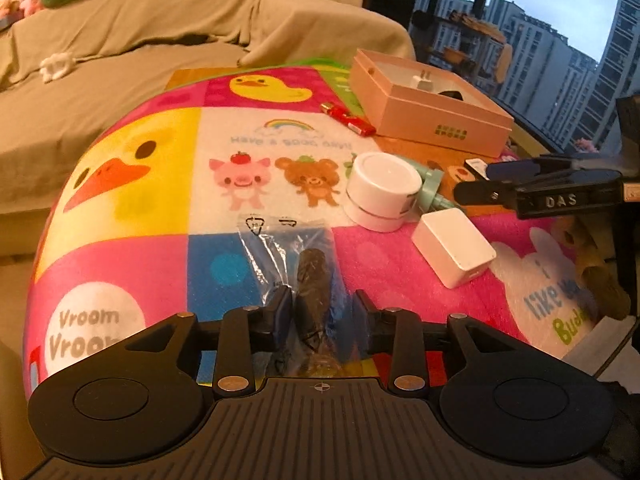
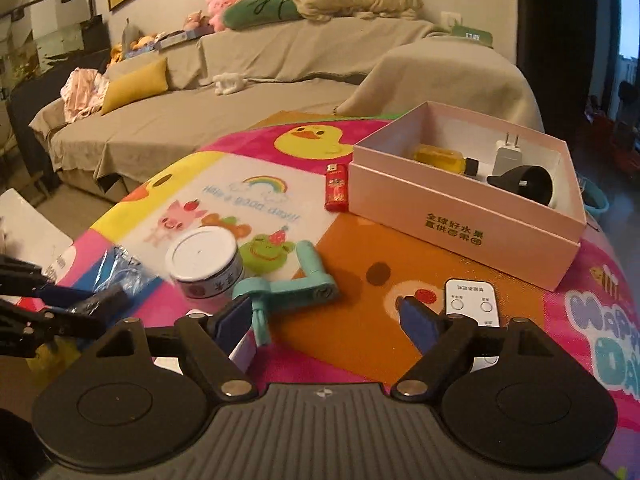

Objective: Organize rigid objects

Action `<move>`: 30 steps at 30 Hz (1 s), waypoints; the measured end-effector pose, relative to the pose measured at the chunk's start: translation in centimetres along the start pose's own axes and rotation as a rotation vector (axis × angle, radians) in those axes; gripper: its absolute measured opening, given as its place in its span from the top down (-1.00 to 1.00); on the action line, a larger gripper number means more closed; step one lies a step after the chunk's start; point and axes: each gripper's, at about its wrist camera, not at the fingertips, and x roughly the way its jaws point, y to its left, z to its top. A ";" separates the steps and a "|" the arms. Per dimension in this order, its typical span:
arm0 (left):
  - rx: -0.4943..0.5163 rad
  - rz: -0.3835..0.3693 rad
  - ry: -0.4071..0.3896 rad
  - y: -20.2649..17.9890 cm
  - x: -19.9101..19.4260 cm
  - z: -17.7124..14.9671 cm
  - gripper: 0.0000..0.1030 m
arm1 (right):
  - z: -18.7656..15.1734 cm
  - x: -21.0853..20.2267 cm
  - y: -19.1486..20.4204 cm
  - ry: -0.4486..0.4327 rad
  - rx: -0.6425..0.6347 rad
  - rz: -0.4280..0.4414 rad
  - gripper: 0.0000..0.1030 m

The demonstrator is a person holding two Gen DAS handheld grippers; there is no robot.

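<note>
My left gripper point(image 1: 320, 308) stands open low over the cartoon mat point(image 1: 152, 264). A dark cylinder in a clear plastic bag point(image 1: 314, 280) lies between its pads, with a gap on each side. Further right are a white cube adapter point(image 1: 452, 252), a white round tin point(image 1: 382, 192) and a mint-green handle piece point(image 2: 296, 288). My right gripper point(image 2: 326, 318) is open wide above the mat, with nothing pressed between its pads. A white remote point(image 2: 472, 300) lies by its right finger. The pink box point(image 2: 460, 216) at the back right holds a yellow bottle point(image 2: 436, 158), a white plug point(image 2: 506, 156) and a black piece point(image 2: 524, 184).
A red lighter point(image 2: 336, 190) lies just left of the pink box. A beige covered sofa point(image 2: 240, 92) with cushions and soft toys runs behind the table. A large window point(image 1: 540, 40) is on the right. The mat's rounded edge drops off at the left and front.
</note>
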 end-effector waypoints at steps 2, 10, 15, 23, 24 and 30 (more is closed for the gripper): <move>0.014 0.006 -0.020 -0.2 -0.3 -0.6 0.28 | 0.3 0.6 0.1 0.005 0.002 0.012 -0.59; 0.083 0.091 -0.098 -1.6 -0.1 -1.6 0.45 | 1.7 5.0 1.3 0.060 -0.031 0.066 -0.39; 0.063 0.044 -0.093 -1.1 0.1 -0.8 0.55 | 1.8 2.6 1.3 0.015 -0.037 0.025 -0.38; 0.146 -0.066 -0.170 -2.6 -3.1 3.6 0.72 | 0.5 -5.0 -2.1 -0.112 0.009 -0.069 -0.38; 0.172 -0.072 -0.195 -3.0 -3.8 4.8 0.73 | 0.1 -5.7 -2.5 -0.119 0.018 -0.080 -0.38; 0.340 -0.121 -0.292 -7.6 -2.9 13.6 0.73 | -1.9 -7.0 -3.4 -0.159 0.011 -0.149 -0.38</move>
